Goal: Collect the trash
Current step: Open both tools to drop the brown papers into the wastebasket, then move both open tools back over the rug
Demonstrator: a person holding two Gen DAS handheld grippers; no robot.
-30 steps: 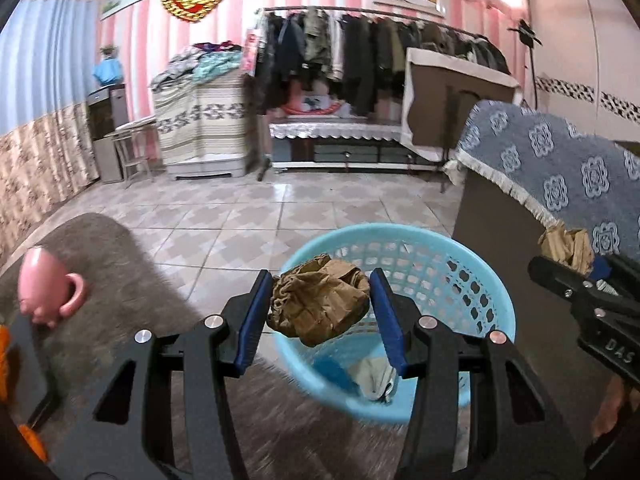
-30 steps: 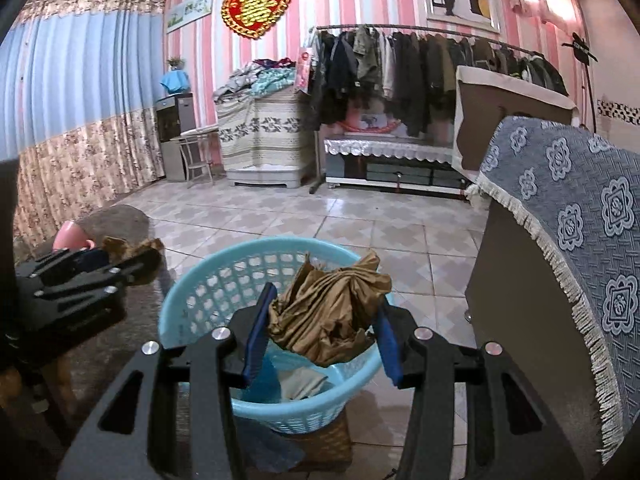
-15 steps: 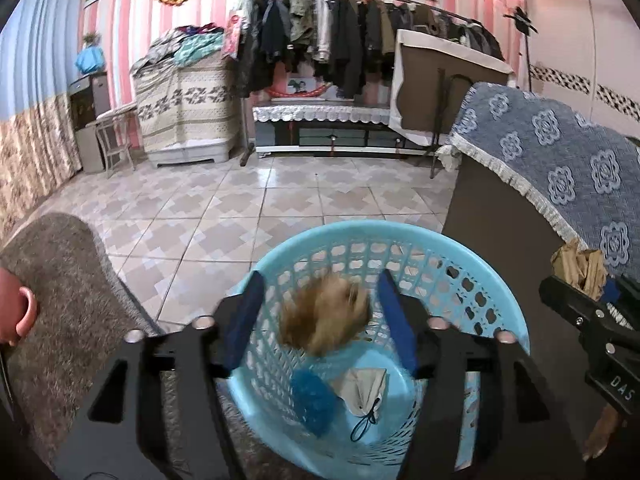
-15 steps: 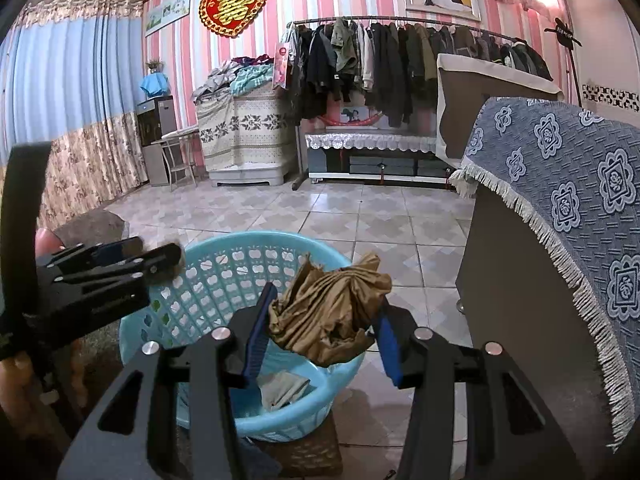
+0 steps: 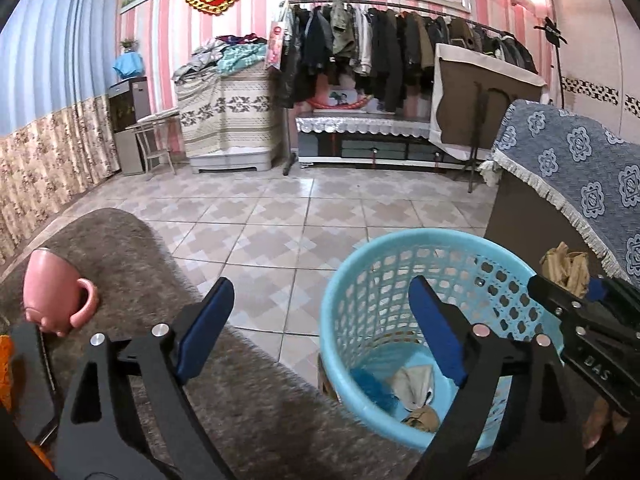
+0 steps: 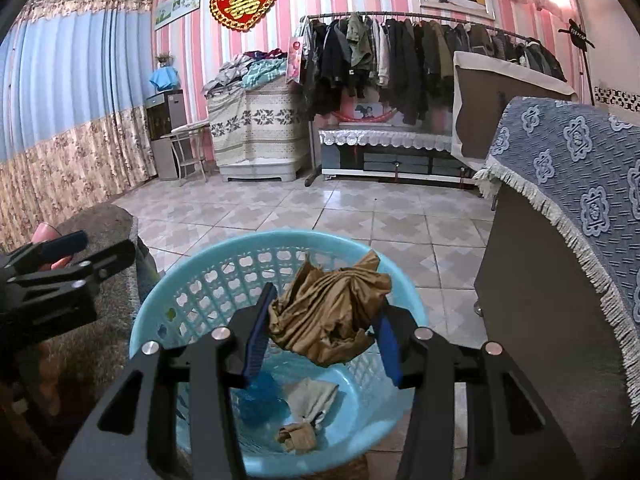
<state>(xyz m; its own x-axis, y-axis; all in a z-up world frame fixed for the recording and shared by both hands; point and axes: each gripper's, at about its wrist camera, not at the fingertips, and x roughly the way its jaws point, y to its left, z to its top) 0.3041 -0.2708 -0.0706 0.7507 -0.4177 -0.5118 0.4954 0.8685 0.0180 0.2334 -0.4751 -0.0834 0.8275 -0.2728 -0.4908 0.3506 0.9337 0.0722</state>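
Observation:
A light blue plastic basket stands on the tiled floor. Inside lie a small crumpled brown paper, a pale mask and a blue scrap. My left gripper is open and empty, just left of the basket over the rug edge. My right gripper is shut on a crumpled brown paper wad above the basket; the wad also shows at the right of the left wrist view.
A grey rug covers the surface at left, with a pink mug lying on it. A dark cabinet with a blue patterned cloth stands right of the basket. A clothes rack and covered furniture line the far wall.
My left gripper opened and dropped its brown paper wad into the basket, then shifted left. My right gripper still holds its wad over the basket.

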